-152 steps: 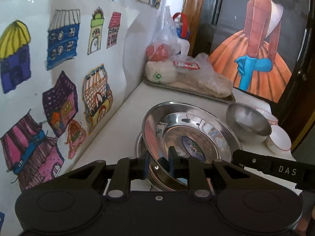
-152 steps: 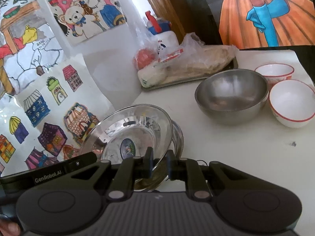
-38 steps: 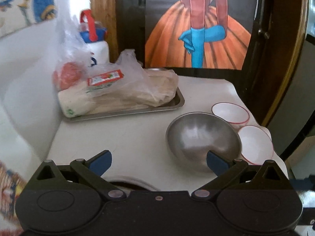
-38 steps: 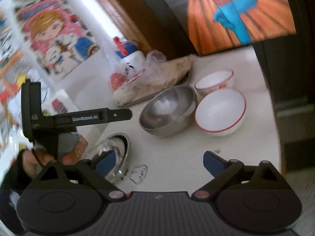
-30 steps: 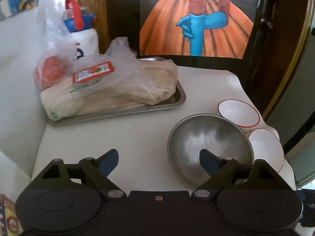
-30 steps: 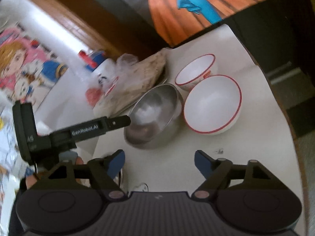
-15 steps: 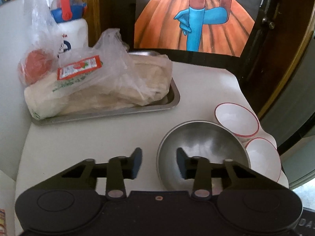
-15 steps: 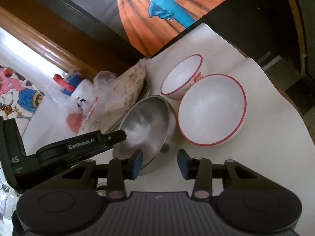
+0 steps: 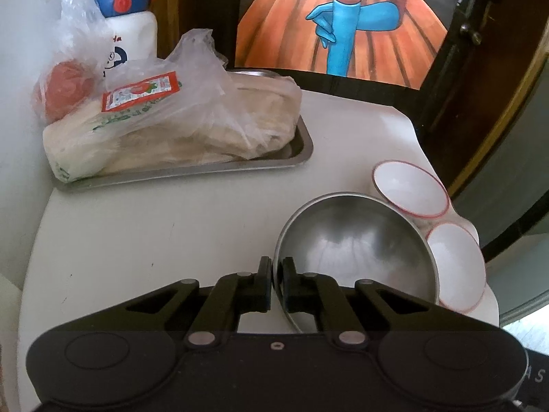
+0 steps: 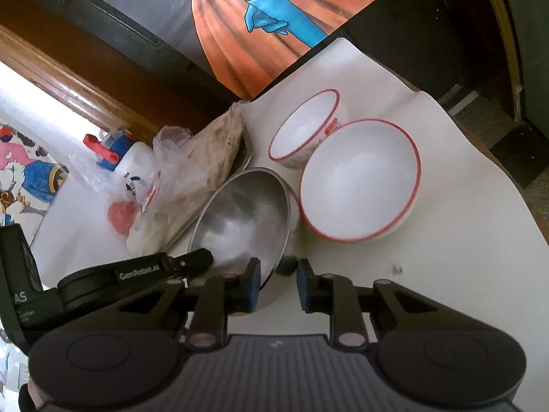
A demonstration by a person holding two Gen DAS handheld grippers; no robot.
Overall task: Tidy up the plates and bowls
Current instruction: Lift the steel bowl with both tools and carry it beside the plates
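Both tools have swung off the steel plates by the drawings and come over to the bowls, and their jaws, wide a second ago, have come in on the steel bowl [image 9: 357, 250]. Left hand-held gripper [image 9: 277, 283] is fully shut, pinching the bowl's near-left rim, one finger outside, one inside. Right hand-held gripper [image 10: 276, 285] is closing at this moment with the bowl's near rim between its jaws; the left pad looks to be against the inside wall, the other pad not yet touching, so that is no grip yet. That reads as a two-handed pick-up being set up, the plates apparently dealt with and the bowls next. The steel bowl sits on the white counter [image 9: 144, 237] near its right end, mouth facing up and tipped a little, touching the large red-rimmed bowl [image 10: 360, 178] on its far-right side; the small red-rimmed bowl [image 10: 303, 127] is just behind, leaning against the large one. Being round, the steel bowl has no long axis to speak of. Behind, a steel tray [image 9: 302, 147] carries a plastic bag [image 9: 192, 113], well apart from the bowls.
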